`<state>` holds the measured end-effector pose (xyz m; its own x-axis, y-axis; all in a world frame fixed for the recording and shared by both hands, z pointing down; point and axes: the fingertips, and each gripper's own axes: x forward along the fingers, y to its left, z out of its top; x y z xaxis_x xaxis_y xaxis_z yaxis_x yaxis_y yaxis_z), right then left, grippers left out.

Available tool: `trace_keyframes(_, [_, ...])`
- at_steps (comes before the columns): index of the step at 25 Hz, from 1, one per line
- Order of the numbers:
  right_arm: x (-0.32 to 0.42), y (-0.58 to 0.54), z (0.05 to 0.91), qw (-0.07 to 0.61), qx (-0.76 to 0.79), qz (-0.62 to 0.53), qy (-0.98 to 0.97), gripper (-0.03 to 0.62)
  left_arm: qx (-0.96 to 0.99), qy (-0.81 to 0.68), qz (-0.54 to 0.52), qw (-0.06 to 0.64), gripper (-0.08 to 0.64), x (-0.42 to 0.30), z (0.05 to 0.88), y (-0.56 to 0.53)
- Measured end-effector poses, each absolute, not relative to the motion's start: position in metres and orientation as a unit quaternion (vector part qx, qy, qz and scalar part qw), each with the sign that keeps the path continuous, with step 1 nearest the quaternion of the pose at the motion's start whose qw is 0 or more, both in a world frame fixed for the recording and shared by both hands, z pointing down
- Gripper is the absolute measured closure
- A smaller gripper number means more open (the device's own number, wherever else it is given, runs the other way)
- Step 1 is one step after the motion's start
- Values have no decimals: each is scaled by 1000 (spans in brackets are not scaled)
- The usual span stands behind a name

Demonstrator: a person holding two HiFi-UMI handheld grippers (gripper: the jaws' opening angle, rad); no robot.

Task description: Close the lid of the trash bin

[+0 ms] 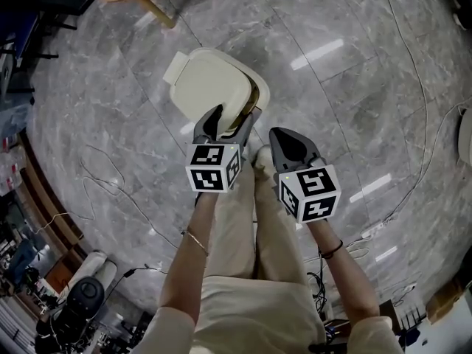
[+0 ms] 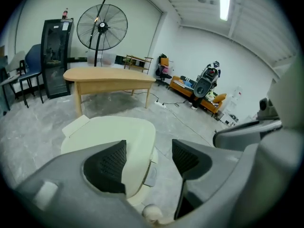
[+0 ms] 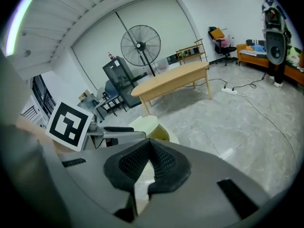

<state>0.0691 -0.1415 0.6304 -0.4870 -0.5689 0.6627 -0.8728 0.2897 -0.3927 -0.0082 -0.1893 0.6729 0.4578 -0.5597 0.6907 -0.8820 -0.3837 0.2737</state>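
A cream trash bin (image 1: 210,87) stands on the marble floor just ahead of my feet. Its lid (image 2: 111,132) lies nearly flat, with a narrow gap showing the dark inside along the right rim (image 1: 254,98). My left gripper (image 1: 232,116) is open at the bin's near right edge, and in the left gripper view (image 2: 148,158) the lid's rim sits between the pads beside the left one; whether it touches I cannot tell. My right gripper (image 1: 284,135) hangs shut and empty to the right of the bin, its pads (image 3: 164,163) pressed together, with the bin (image 3: 152,125) beyond them.
A wooden table (image 2: 109,77) stands behind the bin, with a large standing fan (image 2: 101,27) and a black cabinet (image 2: 54,56) past it. Thin cables (image 1: 110,183) trail over the floor at left and right. The person's shoes (image 1: 259,157) are next to the bin.
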Motion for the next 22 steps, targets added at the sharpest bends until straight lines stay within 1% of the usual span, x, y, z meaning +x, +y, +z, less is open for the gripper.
trace_keyframes(4, [69, -137, 642, 214, 464, 375, -774, 588, 790, -452, 253, 329, 250, -5, 685, -184])
trace_keyframes(7, [70, -137, 650, 216, 468, 376, -770, 588, 789, -451, 256, 329, 273, -4, 693, -184])
trace_keyframes(12, [69, -136, 659, 217, 475, 375, -766, 588, 781, -450, 288, 323, 376, -10, 709, -182])
trace_keyframes(17, [69, -135, 671, 217, 481, 378, -761, 588, 779, -457, 313, 294, 432, -11, 721, -182])
trace_keyframes(22, [68, -131, 683, 216, 480, 381, -760, 588, 776, -465, 324, 279, 490, -14, 732, -182])
